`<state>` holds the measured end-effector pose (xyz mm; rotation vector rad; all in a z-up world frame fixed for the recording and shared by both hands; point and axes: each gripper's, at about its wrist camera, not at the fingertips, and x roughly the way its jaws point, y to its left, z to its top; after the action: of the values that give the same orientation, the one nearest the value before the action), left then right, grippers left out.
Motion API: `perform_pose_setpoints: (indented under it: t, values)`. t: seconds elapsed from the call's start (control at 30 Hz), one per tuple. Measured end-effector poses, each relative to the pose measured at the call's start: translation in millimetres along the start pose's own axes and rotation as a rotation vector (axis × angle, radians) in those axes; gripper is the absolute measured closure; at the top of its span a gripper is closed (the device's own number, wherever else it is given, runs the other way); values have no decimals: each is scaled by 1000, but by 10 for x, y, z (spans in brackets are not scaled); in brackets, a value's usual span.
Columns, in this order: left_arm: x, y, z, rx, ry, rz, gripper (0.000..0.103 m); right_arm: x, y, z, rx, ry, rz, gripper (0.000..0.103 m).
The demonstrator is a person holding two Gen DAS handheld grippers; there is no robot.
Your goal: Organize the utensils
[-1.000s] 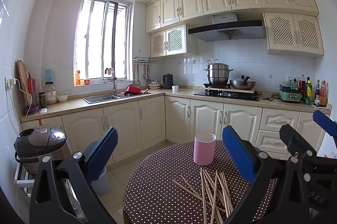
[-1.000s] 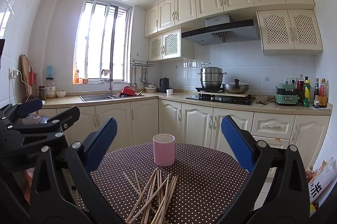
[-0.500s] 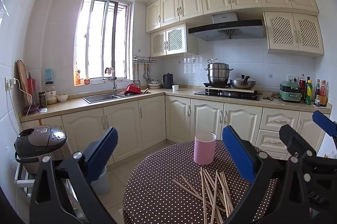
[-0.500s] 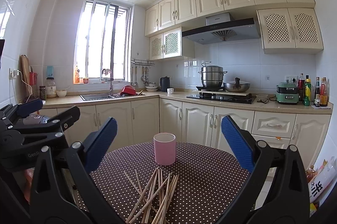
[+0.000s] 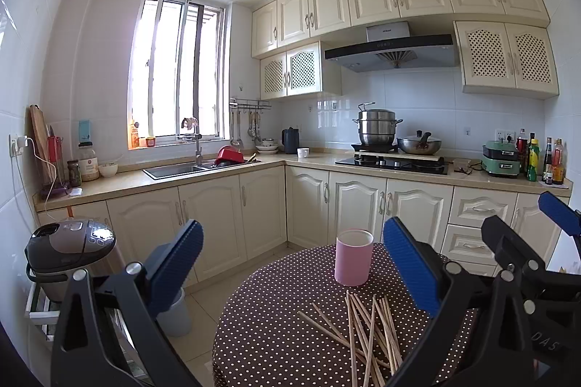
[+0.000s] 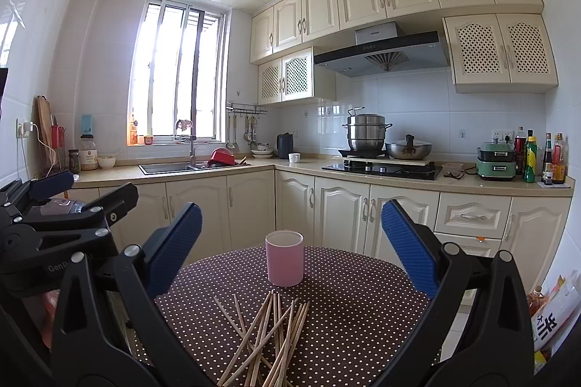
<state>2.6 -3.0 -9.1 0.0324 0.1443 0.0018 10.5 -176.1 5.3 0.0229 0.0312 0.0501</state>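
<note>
Pink cup (image 6: 284,263) beside loose chopsticks (image 6: 268,336)

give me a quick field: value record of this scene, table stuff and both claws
setting: kitchen, round table with brown polka-dot cloth
utensils: loose pile of wooden chopsticks lying crossed on the cloth
container: pink cup, upright, just beyond the pile, apart from it
cup contents: cannot tell
left claw: open, above the table's left edge, holding nothing
right claw: open, facing the cup and pile, holding nothing
task state: no chopsticks picked up yet
</note>
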Motion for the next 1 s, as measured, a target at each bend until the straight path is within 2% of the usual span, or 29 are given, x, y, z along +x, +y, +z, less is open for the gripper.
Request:
perform_pose_setpoints:
  t: [1.0]
  values:
    - [56, 56, 10, 0, 26, -5, 5, 50, -39, -35, 16, 22, 1, 6]
